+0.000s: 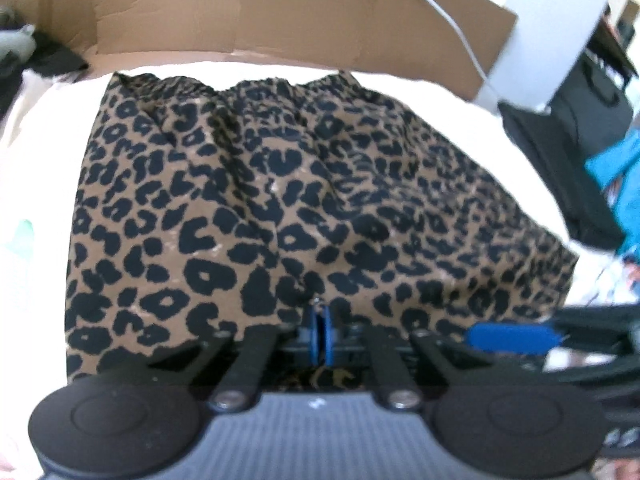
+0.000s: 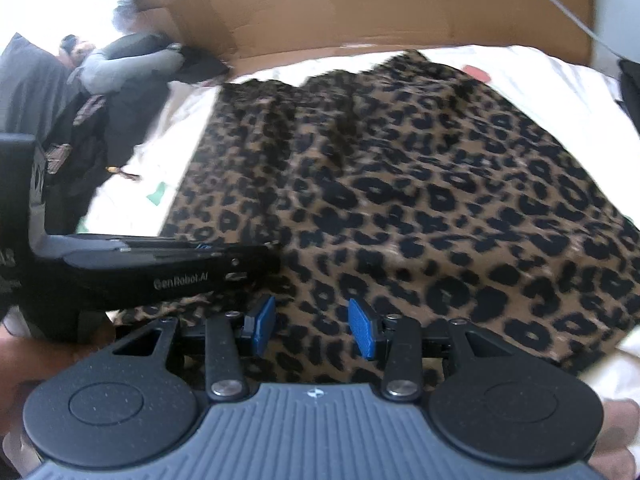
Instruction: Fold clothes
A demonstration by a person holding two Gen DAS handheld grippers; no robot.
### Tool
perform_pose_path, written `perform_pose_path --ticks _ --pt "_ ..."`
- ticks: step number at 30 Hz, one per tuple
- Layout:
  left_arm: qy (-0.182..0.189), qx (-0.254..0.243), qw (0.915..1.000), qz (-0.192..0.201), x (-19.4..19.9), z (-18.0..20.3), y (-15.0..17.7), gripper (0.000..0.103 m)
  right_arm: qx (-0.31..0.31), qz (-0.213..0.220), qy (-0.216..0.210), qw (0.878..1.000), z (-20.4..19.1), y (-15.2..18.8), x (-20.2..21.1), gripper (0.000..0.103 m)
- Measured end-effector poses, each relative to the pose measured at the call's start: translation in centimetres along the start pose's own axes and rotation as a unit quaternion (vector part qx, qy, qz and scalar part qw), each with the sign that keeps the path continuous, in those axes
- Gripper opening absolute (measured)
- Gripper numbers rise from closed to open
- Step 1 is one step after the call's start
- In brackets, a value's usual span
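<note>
A leopard-print garment (image 1: 280,184) lies spread on a white sheet (image 1: 36,152), with its gathered waistband at the far side. My left gripper (image 1: 321,336) is shut on the garment's near edge, and a small fold of the fabric is pinched between its blue pads. In the right wrist view the same gripper (image 2: 240,268) reaches in from the left over the cloth. My right gripper (image 2: 316,328) stands open just above the garment (image 2: 420,184), near its front edge; fabric shows between the pads, which do not press on it. One blue fingertip of the right gripper (image 1: 508,336) shows in the left wrist view.
Flattened cardboard (image 1: 256,8) stands along the back of the sheet, with a white cable (image 1: 452,20) running across it. A pile of dark clothes (image 2: 100,92) lies at the left. A black bag (image 1: 572,132) and blue cloth (image 1: 616,176) are off the right edge.
</note>
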State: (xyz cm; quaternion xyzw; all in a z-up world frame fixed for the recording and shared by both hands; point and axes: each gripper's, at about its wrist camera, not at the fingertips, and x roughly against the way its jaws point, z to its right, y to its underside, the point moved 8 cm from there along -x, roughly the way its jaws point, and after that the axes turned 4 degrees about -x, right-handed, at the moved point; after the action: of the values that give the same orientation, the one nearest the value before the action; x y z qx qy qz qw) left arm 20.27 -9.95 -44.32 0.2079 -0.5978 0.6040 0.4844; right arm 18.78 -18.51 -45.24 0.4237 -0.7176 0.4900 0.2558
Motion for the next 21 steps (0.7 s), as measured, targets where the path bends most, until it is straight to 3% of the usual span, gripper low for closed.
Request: perform_pose_path --ticks 11,18,21 --pt "0.062 0.112 0.9913 0.028 4.4 -1.4 -3.3 0.004 0.036 0.020 -0.055 0.998 -5.2 -2.0 -1.0 0.048" --pt "0.088 0.139 0.9856 0.039 5.6 -0.8 -4.1 0.004 0.030 0.030 -0.058 0.997 -6.5 -2.9 -1.2 0.047" --pt "0.102 0.158 0.9814 0.039 5.7 -0.6 -4.3 0.004 0.015 0.034 -0.059 0.998 -6.4 -3.3 -1.6 0.040"
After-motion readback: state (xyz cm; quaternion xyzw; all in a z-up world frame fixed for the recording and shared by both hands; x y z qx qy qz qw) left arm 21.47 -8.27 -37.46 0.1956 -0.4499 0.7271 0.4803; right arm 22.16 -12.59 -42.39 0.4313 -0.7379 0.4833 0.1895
